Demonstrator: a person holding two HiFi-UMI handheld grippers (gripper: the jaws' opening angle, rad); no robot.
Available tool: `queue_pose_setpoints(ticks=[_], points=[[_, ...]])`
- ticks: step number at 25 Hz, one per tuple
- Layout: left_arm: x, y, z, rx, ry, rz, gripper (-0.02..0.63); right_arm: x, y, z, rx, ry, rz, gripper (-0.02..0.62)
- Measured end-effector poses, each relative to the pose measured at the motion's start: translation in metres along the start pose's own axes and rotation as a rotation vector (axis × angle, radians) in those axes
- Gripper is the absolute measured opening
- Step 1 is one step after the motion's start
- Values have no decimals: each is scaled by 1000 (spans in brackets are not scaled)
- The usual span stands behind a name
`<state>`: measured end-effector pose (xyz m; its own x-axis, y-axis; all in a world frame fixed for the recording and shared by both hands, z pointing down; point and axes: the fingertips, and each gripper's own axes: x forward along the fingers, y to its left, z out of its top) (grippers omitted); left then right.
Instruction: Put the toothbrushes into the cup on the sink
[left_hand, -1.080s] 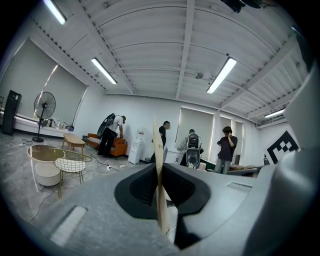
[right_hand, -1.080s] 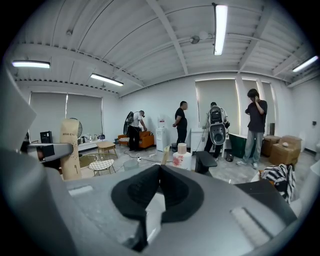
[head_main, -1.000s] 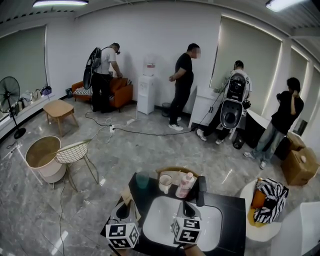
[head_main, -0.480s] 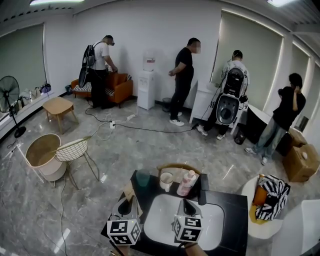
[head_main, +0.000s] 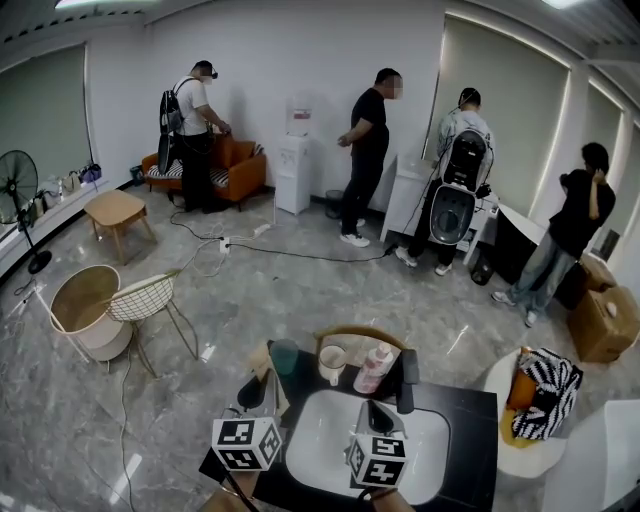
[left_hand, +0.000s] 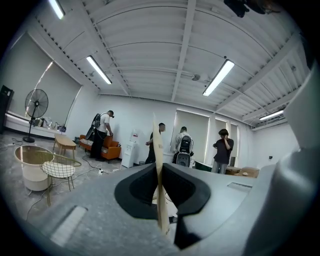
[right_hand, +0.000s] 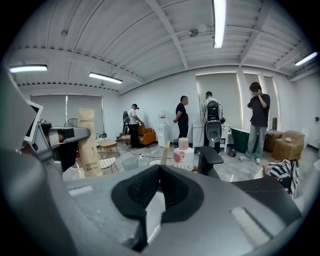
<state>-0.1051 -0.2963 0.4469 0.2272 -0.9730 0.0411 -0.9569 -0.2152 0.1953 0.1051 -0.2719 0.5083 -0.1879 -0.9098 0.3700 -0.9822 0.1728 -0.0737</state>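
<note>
While left gripper (left_hand: 161, 186) clamps one toothbrush box (left_hand: 157, 145), two cups (head_main: 330, 364) stand nearby.

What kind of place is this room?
Probably an open office or lab room, not a real bathroom: the sink stands alone on a wide floor, with a sofa and a water dispenser behind.

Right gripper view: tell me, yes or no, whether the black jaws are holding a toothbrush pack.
No, the right gripper shows black jaws meeting with nothing between them; the tan cardboard toothbrush pack stands apart at the left.
</note>
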Motion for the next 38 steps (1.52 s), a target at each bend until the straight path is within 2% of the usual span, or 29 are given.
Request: queue_pose_setpoints(ticks=[8,15,21,30,38], points=[[39,0,16,20,-23,-14,32,11,-11,-1,2,18,1,4],[64,17,18,55,-48,36,32,19,-16,-7,12,38,9,3],[85,22,26,35,-87,22,32,25,-18,-13,21,60,16,4],[111,23,21,80,-109,14,32,36,-21,-19,24,80,24,4],[131,29,15,85,-117,3,32,47,-20,-28,51,105,24,3]])
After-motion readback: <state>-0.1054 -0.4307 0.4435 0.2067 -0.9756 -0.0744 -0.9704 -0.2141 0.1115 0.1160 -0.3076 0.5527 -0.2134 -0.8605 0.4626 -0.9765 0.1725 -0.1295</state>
